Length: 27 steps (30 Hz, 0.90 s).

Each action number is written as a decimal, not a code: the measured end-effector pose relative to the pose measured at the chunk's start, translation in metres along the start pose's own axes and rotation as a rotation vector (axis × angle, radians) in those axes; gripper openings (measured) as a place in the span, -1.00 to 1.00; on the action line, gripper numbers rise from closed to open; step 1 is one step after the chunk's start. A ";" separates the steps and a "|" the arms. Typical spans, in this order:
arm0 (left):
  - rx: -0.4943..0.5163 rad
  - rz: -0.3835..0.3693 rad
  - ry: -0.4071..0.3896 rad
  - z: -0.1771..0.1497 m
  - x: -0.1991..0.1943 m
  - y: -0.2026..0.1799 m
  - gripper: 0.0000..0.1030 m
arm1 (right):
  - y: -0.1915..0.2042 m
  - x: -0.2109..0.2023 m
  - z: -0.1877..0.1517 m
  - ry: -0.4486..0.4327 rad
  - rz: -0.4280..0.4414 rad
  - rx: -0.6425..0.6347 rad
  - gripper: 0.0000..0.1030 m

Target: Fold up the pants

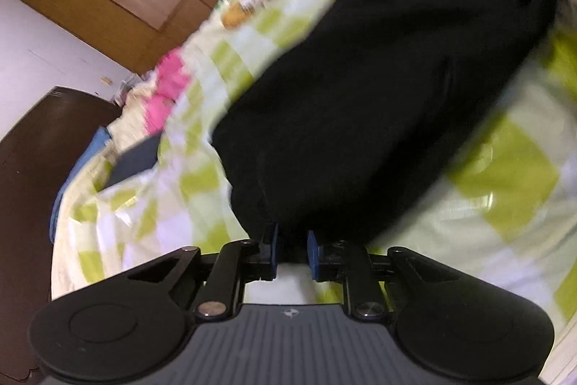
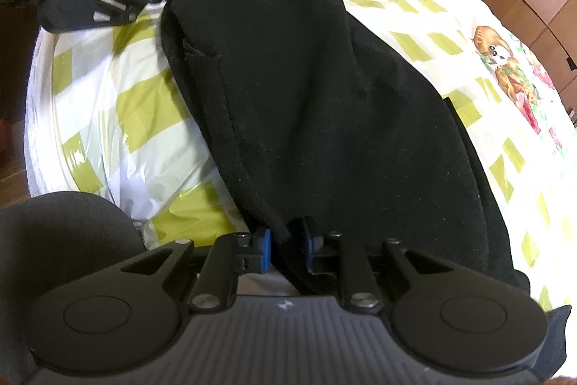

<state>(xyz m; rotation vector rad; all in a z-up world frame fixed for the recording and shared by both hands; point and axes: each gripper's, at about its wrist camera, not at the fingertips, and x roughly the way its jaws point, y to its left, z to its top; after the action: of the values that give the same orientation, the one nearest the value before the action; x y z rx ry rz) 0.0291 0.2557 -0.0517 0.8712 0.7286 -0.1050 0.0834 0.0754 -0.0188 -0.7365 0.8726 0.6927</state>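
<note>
The black pants [image 2: 324,103] lie on the bed [image 2: 108,118]. The left hand-held gripper [image 1: 292,246] and the right hand-held gripper [image 2: 286,246] each have a pants edge between slightly parted pads; I cannot tell if they grip.

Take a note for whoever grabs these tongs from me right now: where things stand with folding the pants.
Left tongs: narrow gap, an edge of the black pants between the tips; grip unclear.
Right tongs: same, at the opposite end.
Pants lie on the checked bedsheet, layers stacked.
Done: apparently folded at least once.
Left: probably let go, smooth, maybe fold again.
</note>
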 end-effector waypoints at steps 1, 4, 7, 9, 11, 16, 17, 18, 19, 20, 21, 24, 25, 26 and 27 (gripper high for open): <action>0.005 0.001 0.003 -0.002 0.000 -0.002 -0.35 | -0.001 -0.001 -0.002 -0.004 0.002 0.007 -0.63; -0.042 -0.018 0.016 -0.002 -0.010 0.002 -0.36 | -0.007 -0.009 -0.005 -0.018 0.014 0.032 -0.59; -0.075 -0.017 0.018 -0.002 -0.025 0.007 -0.36 | -0.017 -0.024 -0.012 -0.050 0.029 0.048 -0.40; -0.083 -0.012 0.012 0.003 -0.036 0.011 -0.36 | -0.027 -0.036 -0.019 -0.072 0.030 0.068 -0.40; -0.083 -0.006 -0.010 0.015 -0.049 0.008 -0.36 | -0.042 -0.049 -0.028 -0.091 0.018 0.097 -0.40; -0.099 -0.083 -0.141 0.072 -0.073 -0.010 -0.35 | -0.092 -0.072 -0.065 -0.088 -0.060 0.195 -0.39; -0.111 -0.119 -0.171 0.086 -0.074 -0.016 -0.35 | -0.104 -0.074 -0.074 -0.077 -0.078 0.225 -0.39; -0.121 -0.159 -0.203 0.102 -0.076 -0.024 -0.35 | -0.117 -0.076 -0.084 -0.065 -0.093 0.260 -0.39; -0.123 -0.196 -0.233 0.118 -0.077 -0.034 -0.35 | -0.134 -0.078 -0.095 -0.054 -0.109 0.302 -0.39; -0.117 -0.226 -0.263 0.134 -0.077 -0.045 -0.35 | -0.148 -0.079 -0.104 -0.047 -0.126 0.333 -0.39; -0.103 -0.255 -0.292 0.151 -0.076 -0.058 -0.35 | -0.162 -0.080 -0.113 -0.036 -0.148 0.353 -0.39; -0.054 -0.336 -0.347 0.200 -0.068 -0.093 -0.35 | -0.201 -0.078 -0.133 -0.001 -0.220 0.297 -0.38; -0.042 -0.356 -0.357 0.214 -0.064 -0.103 -0.35 | -0.215 -0.077 -0.140 0.008 -0.234 0.255 -0.38; -0.035 -0.372 -0.361 0.229 -0.060 -0.112 -0.35 | -0.227 -0.076 -0.144 0.014 -0.249 0.212 -0.38; -0.032 -0.387 -0.365 0.242 -0.056 -0.119 -0.35 | -0.240 -0.073 -0.148 0.019 -0.263 0.160 -0.38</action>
<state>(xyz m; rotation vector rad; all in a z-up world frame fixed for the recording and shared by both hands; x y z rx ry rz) 0.0731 -0.0095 0.0068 0.6474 0.5447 -0.5805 0.1750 -0.1942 0.0452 -0.6993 0.8201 0.3785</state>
